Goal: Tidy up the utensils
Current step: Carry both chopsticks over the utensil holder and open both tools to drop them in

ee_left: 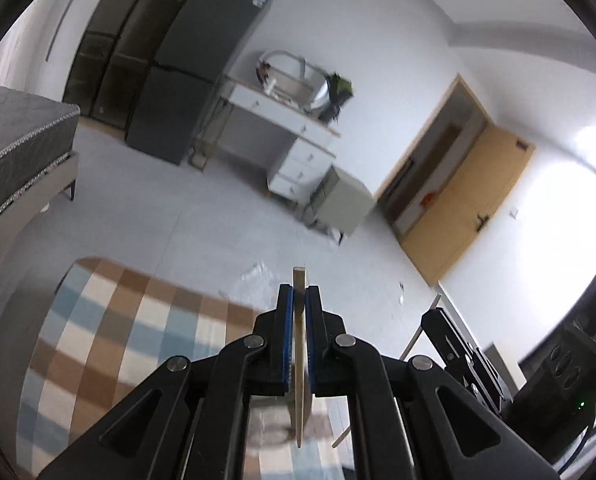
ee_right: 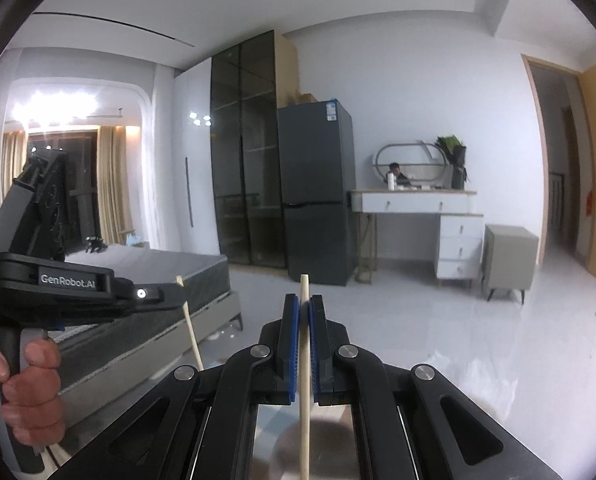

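Observation:
My left gripper [ee_left: 300, 294] is shut on a pale wooden utensil handle [ee_left: 300, 344], a flat stick that runs between the blue pads and ends just past the fingertips. My right gripper [ee_right: 304, 302] is shut on a thin round wooden stick [ee_right: 304, 360], like a chopstick, that pokes up past its tips. In the right wrist view the left gripper body [ee_right: 57, 280] shows at the left, held by a hand [ee_right: 21, 384], with its stick [ee_right: 189, 328] beside it. In the left wrist view the right gripper's body [ee_left: 462, 352] shows at the lower right with its stick [ee_left: 422, 332].
Both grippers are held up in a bedroom, above a checked cloth [ee_left: 109, 332]. A grey bed [ee_right: 145, 300] is at the left, a dark fridge [ee_right: 318, 192], a white dressing table [ee_right: 422, 216] and a grey stool [ee_right: 508, 256] stand along the far wall. A wooden door [ee_left: 462, 204] is at the right.

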Action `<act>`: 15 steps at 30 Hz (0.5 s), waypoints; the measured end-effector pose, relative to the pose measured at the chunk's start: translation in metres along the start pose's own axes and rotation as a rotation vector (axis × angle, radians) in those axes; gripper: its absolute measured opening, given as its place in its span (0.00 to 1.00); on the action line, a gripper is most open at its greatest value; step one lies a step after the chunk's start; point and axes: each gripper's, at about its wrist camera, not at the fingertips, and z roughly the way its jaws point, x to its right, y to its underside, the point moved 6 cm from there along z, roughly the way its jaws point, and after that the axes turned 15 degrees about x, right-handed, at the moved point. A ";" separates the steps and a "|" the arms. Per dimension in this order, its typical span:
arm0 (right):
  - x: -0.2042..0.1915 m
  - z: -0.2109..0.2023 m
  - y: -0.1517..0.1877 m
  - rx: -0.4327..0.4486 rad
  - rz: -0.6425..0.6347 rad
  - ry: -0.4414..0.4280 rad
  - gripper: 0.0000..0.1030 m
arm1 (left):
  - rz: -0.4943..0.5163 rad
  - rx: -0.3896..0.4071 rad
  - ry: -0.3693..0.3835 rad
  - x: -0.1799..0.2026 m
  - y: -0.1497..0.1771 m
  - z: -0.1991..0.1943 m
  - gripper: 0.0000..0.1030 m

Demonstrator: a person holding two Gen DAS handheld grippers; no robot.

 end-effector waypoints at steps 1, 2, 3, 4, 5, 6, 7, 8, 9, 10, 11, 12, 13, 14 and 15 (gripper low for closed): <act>0.001 0.004 0.000 0.006 -0.003 -0.001 0.04 | 0.006 0.014 -0.006 -0.002 -0.001 0.007 0.01; 0.003 0.012 0.002 0.011 -0.004 -0.003 0.04 | 0.010 0.024 -0.012 -0.006 -0.001 0.014 0.01; 0.005 0.020 0.005 0.013 -0.010 -0.003 0.04 | 0.010 0.029 -0.016 -0.008 0.000 0.020 0.01; 0.006 0.024 0.007 0.018 -0.014 -0.003 0.04 | 0.007 0.024 -0.016 -0.013 0.002 0.029 0.01; 0.007 0.029 0.010 0.024 -0.018 -0.003 0.04 | 0.001 0.026 -0.020 -0.016 0.004 0.035 0.01; 0.009 0.038 0.016 0.033 -0.023 -0.002 0.04 | -0.004 0.026 -0.023 -0.021 0.006 0.042 0.01; 0.011 0.041 0.019 0.035 -0.023 -0.001 0.04 | -0.009 0.024 -0.024 -0.023 0.007 0.046 0.01; 0.012 0.047 0.025 0.036 -0.018 -0.004 0.04 | -0.011 0.025 -0.028 -0.027 0.008 0.051 0.01; 0.013 0.050 0.029 0.037 -0.014 -0.007 0.04 | -0.010 0.028 -0.033 -0.030 0.010 0.055 0.01; 0.013 0.053 0.037 0.037 -0.017 -0.005 0.04 | -0.010 0.029 -0.032 -0.031 0.010 0.057 0.01; 0.014 0.054 0.042 0.038 -0.016 -0.007 0.04 | -0.007 0.026 -0.029 -0.031 0.012 0.059 0.01; 0.014 0.055 0.048 0.042 -0.014 -0.012 0.04 | -0.002 0.027 -0.030 -0.031 0.013 0.061 0.01; 0.015 0.056 0.051 0.046 -0.017 -0.010 0.04 | 0.007 0.031 -0.037 -0.031 0.015 0.063 0.01; 0.015 0.056 0.056 0.046 -0.019 -0.012 0.04 | 0.016 0.031 -0.038 -0.032 0.017 0.065 0.01; 0.015 0.056 0.061 0.045 -0.016 -0.018 0.04 | 0.018 0.029 -0.037 -0.034 0.020 0.067 0.01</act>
